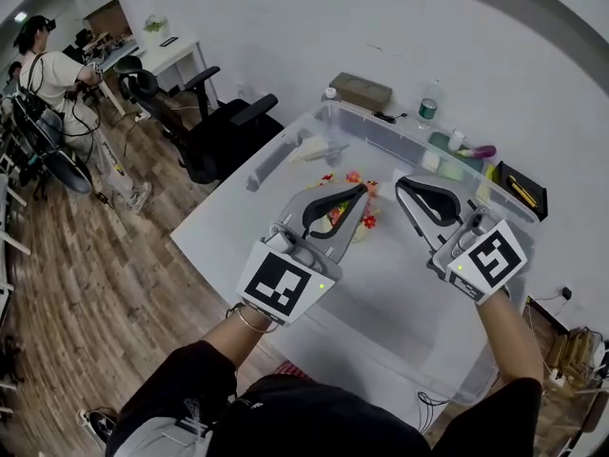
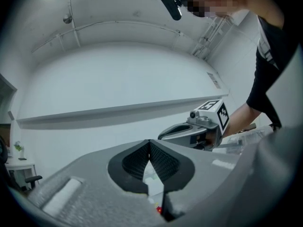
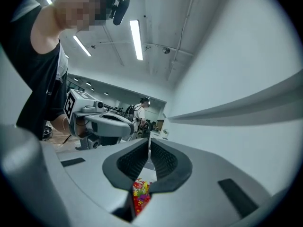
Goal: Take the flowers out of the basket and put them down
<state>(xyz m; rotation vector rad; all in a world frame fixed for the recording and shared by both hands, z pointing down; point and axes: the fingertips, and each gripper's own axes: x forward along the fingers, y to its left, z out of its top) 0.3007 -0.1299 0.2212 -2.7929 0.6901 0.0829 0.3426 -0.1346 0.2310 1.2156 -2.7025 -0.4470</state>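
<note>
**BOTH GRIPPERS SHUT, FLOWERS UNGRIPPED BELOW**

Shows the left gripper (image 1: 360, 194) and the right gripper (image 1: 401, 185) side by side above a white table (image 1: 400, 284). Finds both pairs of jaws pressed fully together, nothing caught between the pads (plain in each gripper's own view). Places the flowers (image 1: 367, 221), red, orange and yellow, on the table right beneath the left fingertips and just to the left of the right fingertips, gripped by neither. Catches the same blooms in the right gripper view, low under the closed pads. Leaves the basket hard to make out among the blooms. Sets a clear plastic bin (image 1: 381, 131) beyond both sets of fingertips, and a black office chair (image 1: 224, 127) well off to the left of the left fingers.
</note>
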